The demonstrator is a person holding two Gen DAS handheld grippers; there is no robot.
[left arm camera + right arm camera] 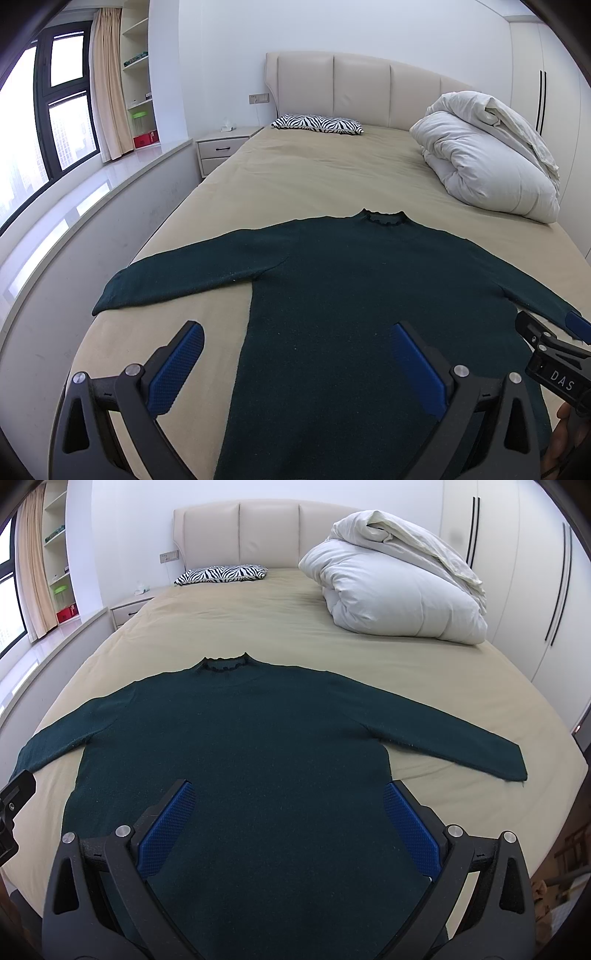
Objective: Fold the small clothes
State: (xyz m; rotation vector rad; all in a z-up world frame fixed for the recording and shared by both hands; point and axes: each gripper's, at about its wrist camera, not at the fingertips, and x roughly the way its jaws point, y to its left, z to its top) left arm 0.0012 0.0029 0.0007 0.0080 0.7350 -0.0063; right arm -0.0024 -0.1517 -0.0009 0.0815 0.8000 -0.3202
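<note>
The sweater (236, 746) lies flat on the bed (280, 616), sleeves spread, not yet folded. Your left gripper (297, 363) and right gripper (288, 823) hover wide and empty; next, probably pinch a sleeve cuff.

Each gripper (288, 823) has 2 black skeletal arms with round silver screws. The fingers (177, 365) carry blue, grid-textured pads inside. One black body reads "DAS" in white.

A bedroom with white walls (122, 524) holds a bed with a tan sheet (229, 613) and a beige padded headboard (236, 531). A zebra-print pillow (221, 574) and a rolled white duvet (399, 590) lie near the headboard. Daylight enters a dark-framed window (55, 110) with a cream curtain (107, 85), beside open shelves (138, 74), a white nightstand (221, 147) and white wardrobe doors (535, 572).
</note>
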